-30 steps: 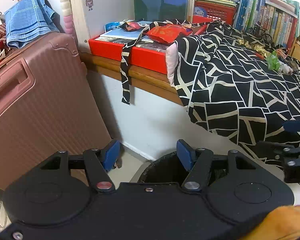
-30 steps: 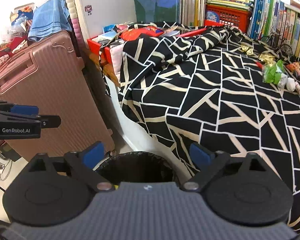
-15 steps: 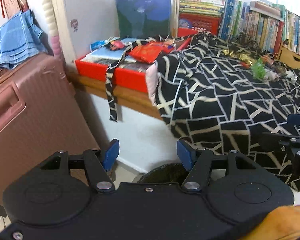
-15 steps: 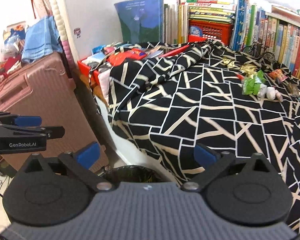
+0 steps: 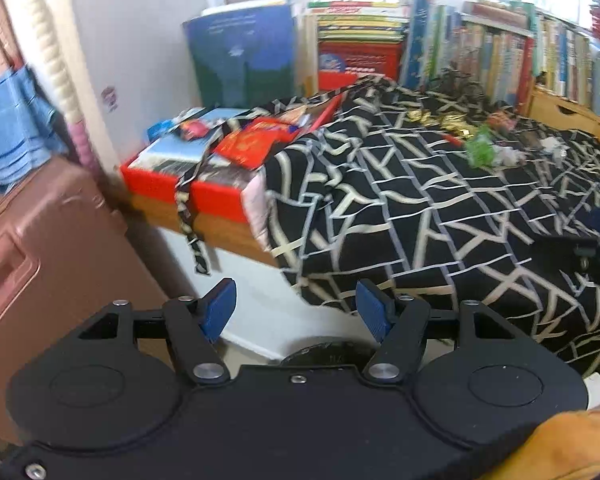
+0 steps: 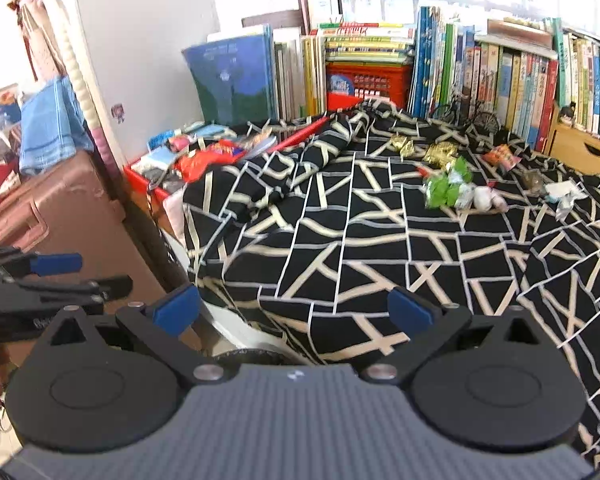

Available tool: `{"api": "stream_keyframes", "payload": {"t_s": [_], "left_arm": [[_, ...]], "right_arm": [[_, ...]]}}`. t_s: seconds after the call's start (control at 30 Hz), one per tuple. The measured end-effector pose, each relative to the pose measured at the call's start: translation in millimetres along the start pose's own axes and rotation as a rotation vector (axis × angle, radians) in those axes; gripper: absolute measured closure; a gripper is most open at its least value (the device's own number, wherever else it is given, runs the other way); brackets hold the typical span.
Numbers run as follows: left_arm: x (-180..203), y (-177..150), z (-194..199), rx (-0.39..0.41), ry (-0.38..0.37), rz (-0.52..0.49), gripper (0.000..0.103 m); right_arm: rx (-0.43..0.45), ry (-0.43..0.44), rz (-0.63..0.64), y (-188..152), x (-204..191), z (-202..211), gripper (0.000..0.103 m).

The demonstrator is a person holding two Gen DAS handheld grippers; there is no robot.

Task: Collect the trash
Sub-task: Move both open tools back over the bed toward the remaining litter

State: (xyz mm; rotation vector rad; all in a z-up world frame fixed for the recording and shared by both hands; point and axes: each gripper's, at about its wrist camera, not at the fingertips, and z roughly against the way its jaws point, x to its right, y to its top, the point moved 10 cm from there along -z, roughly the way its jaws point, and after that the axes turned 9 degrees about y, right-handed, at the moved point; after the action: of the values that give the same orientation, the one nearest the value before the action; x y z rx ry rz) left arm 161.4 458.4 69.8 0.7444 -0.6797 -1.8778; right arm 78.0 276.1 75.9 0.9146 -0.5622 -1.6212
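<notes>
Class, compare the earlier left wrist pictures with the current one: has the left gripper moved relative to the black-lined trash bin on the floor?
Yes. The left gripper has risen away from the black-lined trash bin: the bin's mouth filled the gap between the fingers before; now only its rim shows.

To my left stands a dusty-pink hard-shell suitcase [image 6: 60, 216] with a folded blue checked towel [image 6: 50, 128] on top (slightly rumpled), beside a shallow red plastic tray [image 5: 204, 190] of booklets on a wooden ledge [image 5: 220, 226], and a long row of upright colourful books [image 6: 500, 80] lines the window.
</notes>
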Motion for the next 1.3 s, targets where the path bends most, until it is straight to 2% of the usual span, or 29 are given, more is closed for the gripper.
{"api": "stream_keyframes", "payload": {"t_s": [0.2,0.4,0.53,0.67,0.8,1.17,1.3], "left_arm": [[19,34,27,0.050,-0.097,-0.056,0.036],[34,82,54,0.133,-0.140,-0.074,0.034],[49,118,70,0.198,-0.169,-0.113,0.029],[62,153,79,0.253,-0.146,-0.158,0.028],[72,187,83,0.286,-0.171,-0.140,0.028],[119,287,79,0.381,-0.164,-0.114,0.027],[146,321,76,0.430,-0.130,-0.121,0.025]], "right_arm": [[0.070,0.016,-0.019,39,3,30,0.000],[0.104,-0.011,0.031,73,9,55,0.000],[0.123,0.010,0.002,99,19,70,0.000],[0.189,-0.033,0.000,131,39,87,0.000],[0.256,-0.088,0.024,164,61,108,0.000],[0.393,-0.099,0.017,247,132,131,0.000],[0.417,-0.122,0.026,269,162,131,0.000]]}}
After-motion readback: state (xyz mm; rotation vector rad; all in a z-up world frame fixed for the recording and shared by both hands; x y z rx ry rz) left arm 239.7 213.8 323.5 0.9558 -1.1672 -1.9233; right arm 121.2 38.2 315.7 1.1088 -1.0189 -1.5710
